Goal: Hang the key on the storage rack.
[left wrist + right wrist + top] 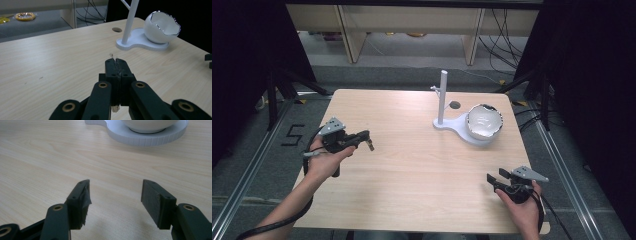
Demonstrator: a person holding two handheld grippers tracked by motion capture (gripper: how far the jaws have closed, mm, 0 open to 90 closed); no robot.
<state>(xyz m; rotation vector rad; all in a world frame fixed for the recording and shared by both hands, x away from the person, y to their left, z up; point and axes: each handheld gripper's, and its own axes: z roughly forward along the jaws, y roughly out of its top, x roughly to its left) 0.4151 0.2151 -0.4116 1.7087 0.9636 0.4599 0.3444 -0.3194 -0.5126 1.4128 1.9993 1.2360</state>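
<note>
The left gripper (368, 141), at centre left of the high view, is clenched on what looks like a thin pale strand (111, 54), a wisp of which pokes past the jaw tips. It is probably very light, limp and easy to snag or drop, so a pinch near its end seems best. The right gripper (497, 177), lower right, stands released over the table (412, 165); the jagged-rimmed bowl (484, 121) on the stand (442, 95), upper right, looks fragile, and nothing clearly shows inside it.
</note>
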